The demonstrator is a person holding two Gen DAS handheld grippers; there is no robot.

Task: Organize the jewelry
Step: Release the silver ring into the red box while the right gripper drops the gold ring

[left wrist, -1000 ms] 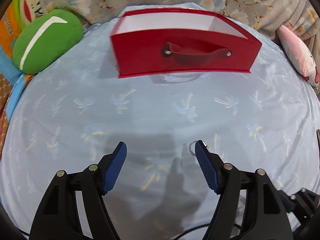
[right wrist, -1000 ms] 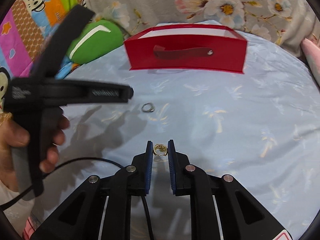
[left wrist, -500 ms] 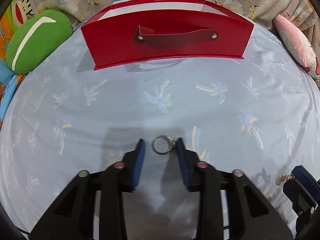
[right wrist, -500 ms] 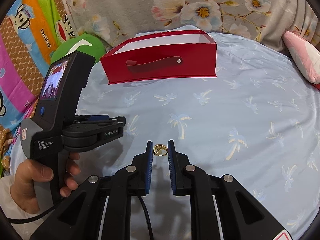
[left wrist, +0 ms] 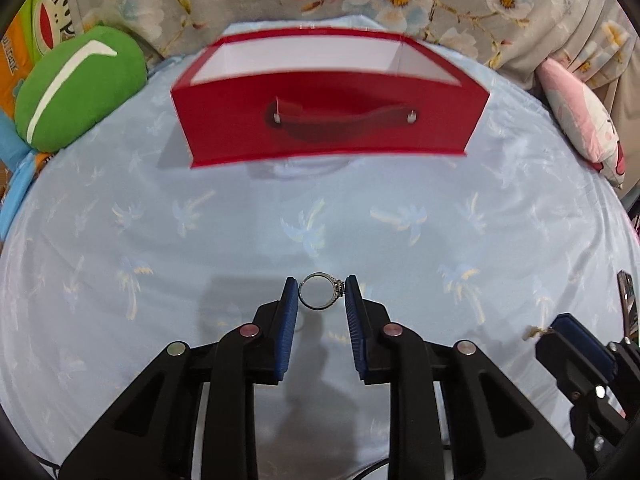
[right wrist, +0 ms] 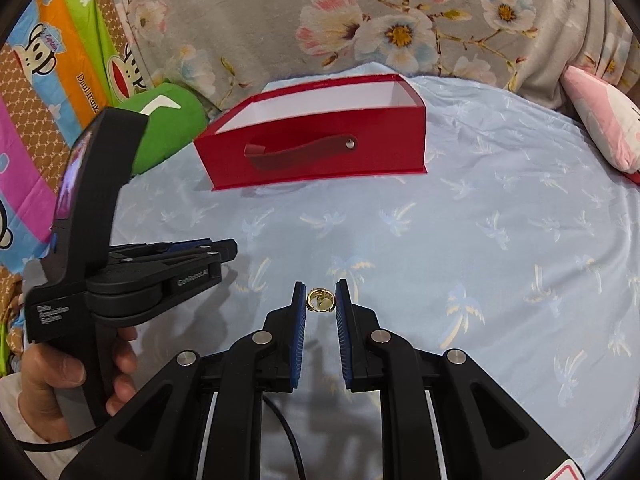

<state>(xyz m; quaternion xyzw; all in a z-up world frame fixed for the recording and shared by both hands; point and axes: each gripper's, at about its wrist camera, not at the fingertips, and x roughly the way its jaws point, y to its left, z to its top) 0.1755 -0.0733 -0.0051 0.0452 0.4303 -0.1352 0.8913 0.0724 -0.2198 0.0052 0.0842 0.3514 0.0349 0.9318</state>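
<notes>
A silver ring (left wrist: 319, 291) with small stones sits pinched between the blue pads of my left gripper (left wrist: 321, 293), lifted just off the pale blue sheet. My right gripper (right wrist: 320, 300) is shut on a gold ring (right wrist: 320, 300) the same way. A red open-topped box (left wrist: 328, 124) with a red strap handle stands ahead on the bed, its white inside showing; it appears in the right wrist view as the red box (right wrist: 316, 140) too. In the right wrist view the left gripper (right wrist: 224, 250) is at the left, held by a hand (right wrist: 60, 368).
A green cushion (left wrist: 76, 88) lies left of the box and a pink plush pillow (left wrist: 580, 128) right of it. Floral fabric (right wrist: 360, 12) rises behind the bed. The right gripper's tip (left wrist: 576, 344) shows at the left wrist view's lower right.
My left gripper closed from wide open onto the silver ring and lifted it. Both grippers have shifted toward the red box, which now looks nearer in both views.
</notes>
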